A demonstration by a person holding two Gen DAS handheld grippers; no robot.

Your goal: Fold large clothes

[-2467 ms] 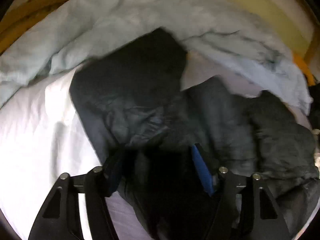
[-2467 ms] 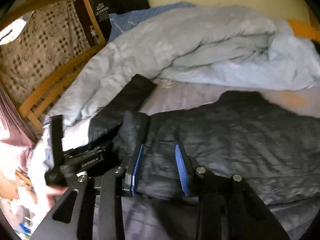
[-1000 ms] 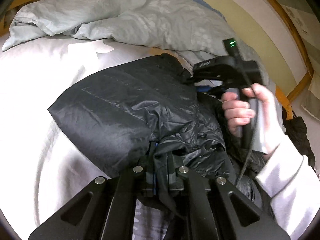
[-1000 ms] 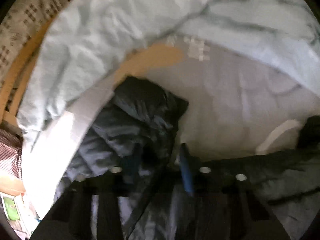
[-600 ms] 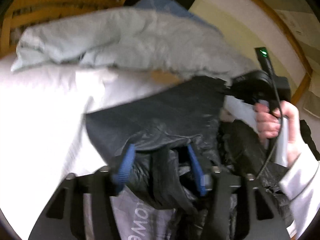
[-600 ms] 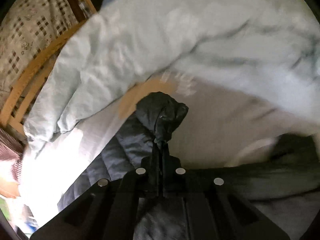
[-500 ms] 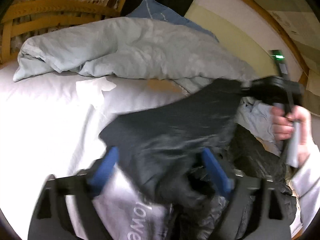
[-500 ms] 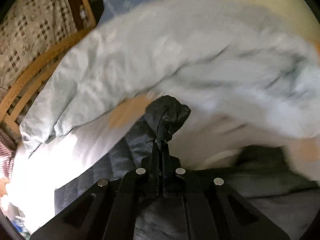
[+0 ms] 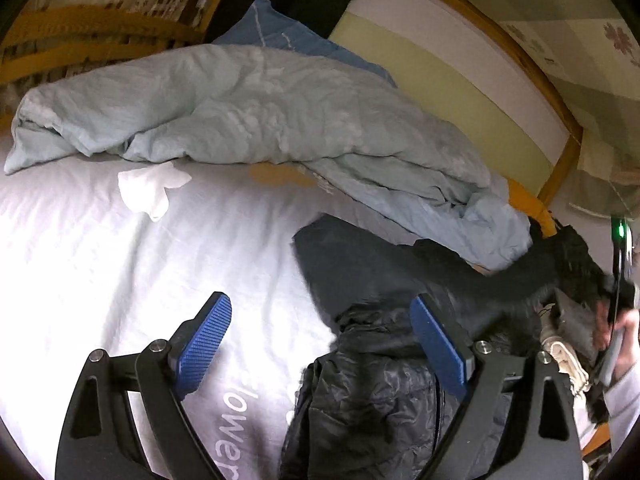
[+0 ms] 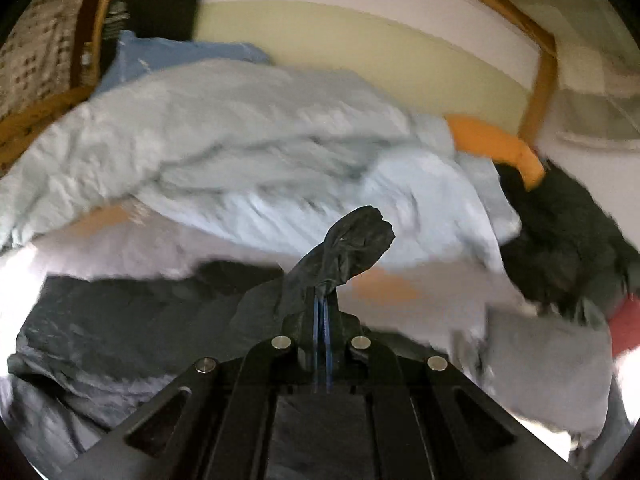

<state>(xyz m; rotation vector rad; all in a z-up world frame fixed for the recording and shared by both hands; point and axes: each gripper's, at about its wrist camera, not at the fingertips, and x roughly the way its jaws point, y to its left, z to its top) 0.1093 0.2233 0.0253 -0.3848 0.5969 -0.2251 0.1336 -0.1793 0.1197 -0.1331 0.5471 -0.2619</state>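
Observation:
A dark quilted jacket point(image 9: 384, 392) lies crumpled on the white bed sheet point(image 9: 120, 264), with one sleeve point(image 9: 440, 268) stretched out to the right. My left gripper point(image 9: 320, 340) hangs open above the sheet and the jacket's edge, its blue pads point(image 9: 204, 340) gripping nothing. In the right wrist view my right gripper point(image 10: 323, 300) is shut on a bunched end of the jacket sleeve point(image 10: 352, 240), lifted off the bed. The rest of the jacket point(image 10: 120, 312) trails below to the left. At the right edge of the left wrist view a hand point(image 9: 618, 328) holds the right gripper's handle.
A crumpled light blue duvet point(image 9: 260, 108) lies along the far side of the bed. Behind it are a blue pillow point(image 9: 280, 36), a wooden bed frame point(image 9: 520, 68) and the wall. A dark furry garment point(image 10: 568, 232) and an orange cushion point(image 10: 496, 144) lie at the right.
My left gripper opened and let go of the jacket, then rose a little. My right gripper shut on the sleeve end and swung it up and to the right, stretching the sleeve.

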